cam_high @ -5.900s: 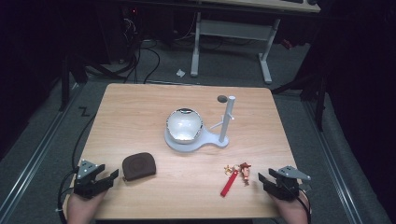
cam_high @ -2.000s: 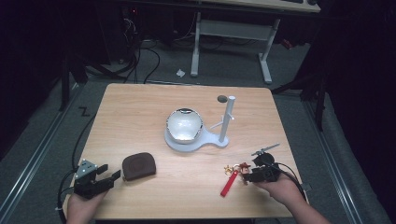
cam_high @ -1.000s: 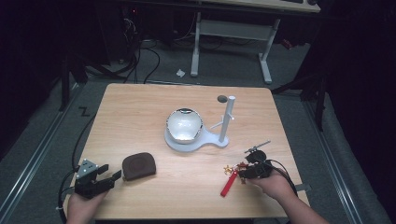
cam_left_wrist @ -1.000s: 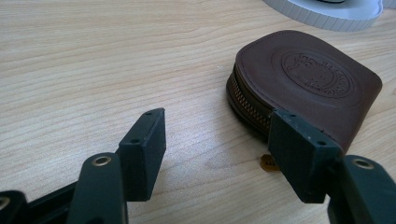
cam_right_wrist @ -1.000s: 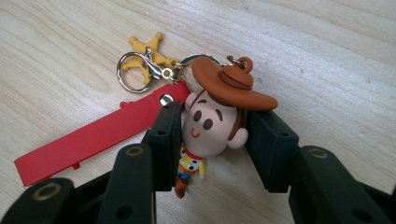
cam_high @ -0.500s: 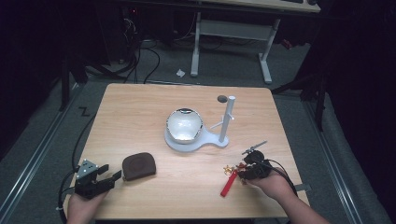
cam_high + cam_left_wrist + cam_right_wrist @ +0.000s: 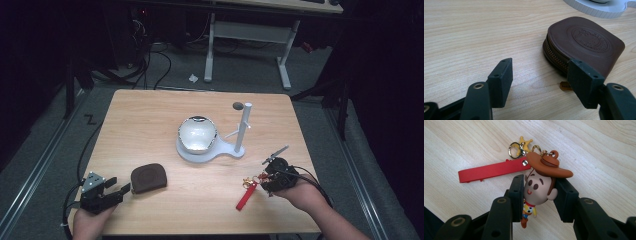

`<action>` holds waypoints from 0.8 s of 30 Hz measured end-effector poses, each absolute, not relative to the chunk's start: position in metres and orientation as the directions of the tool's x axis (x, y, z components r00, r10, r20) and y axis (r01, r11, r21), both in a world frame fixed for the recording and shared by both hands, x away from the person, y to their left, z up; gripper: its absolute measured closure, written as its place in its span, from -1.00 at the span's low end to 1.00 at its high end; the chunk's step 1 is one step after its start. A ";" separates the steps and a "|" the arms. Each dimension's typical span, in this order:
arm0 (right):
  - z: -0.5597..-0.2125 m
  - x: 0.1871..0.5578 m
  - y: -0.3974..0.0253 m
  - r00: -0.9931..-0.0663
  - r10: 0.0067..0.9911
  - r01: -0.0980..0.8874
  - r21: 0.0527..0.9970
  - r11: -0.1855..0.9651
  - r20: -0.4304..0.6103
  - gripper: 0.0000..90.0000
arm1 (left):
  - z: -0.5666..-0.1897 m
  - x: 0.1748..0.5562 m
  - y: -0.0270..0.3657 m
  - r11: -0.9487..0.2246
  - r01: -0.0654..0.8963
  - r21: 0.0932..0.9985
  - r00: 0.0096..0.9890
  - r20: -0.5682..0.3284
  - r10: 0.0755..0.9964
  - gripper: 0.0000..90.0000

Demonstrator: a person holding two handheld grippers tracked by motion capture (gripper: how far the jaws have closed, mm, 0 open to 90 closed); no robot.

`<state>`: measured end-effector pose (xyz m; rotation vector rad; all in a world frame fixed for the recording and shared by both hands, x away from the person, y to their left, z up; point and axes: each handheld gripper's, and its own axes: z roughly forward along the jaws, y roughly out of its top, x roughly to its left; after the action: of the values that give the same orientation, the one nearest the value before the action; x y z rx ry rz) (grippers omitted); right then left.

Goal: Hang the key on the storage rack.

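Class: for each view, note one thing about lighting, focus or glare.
High view: table lit, surroundings nearly black. Left gripper view: brown pouch sharp, soft shadow beneath it. Right gripper view: cowboy figure crisp between the fingers; no harsh glare.

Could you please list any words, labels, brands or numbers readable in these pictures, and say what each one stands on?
Brown zip pouch: a round embossed emblem with lettering, too faint to read.
Small tan tag by the pouch's zip: marks too small to read.
Cowboy figure keychain between the right tool's jaws, and its red strap: no text.
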<state>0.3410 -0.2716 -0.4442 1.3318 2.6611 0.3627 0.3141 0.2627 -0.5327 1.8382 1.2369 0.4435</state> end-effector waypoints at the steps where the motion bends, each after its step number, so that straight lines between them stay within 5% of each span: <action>1: -0.444 0.341 -0.272 -0.597 0.802 0.767 0.277 0.578 -0.020 0.40 | -0.532 0.314 0.262 -0.150 0.575 0.804 0.451 -0.159 0.878 -0.16; 12: -0.419 0.334 -0.265 -0.636 0.771 0.742 0.259 0.619 -0.020 0.40 | -0.525 0.316 0.259 -0.203 0.533 0.821 0.463 -0.082 0.883 -0.18; 24: -0.383 0.333 -0.276 -0.615 0.788 0.753 0.281 0.595 -0.020 0.40 | -0.529 0.315 0.258 -0.195 0.551 0.812 0.476 -0.114 0.872 -0.17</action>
<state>0.3333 -0.2761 -0.3829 1.3016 2.6763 0.3701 0.3151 0.2577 -0.5285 1.8766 1.1894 0.4780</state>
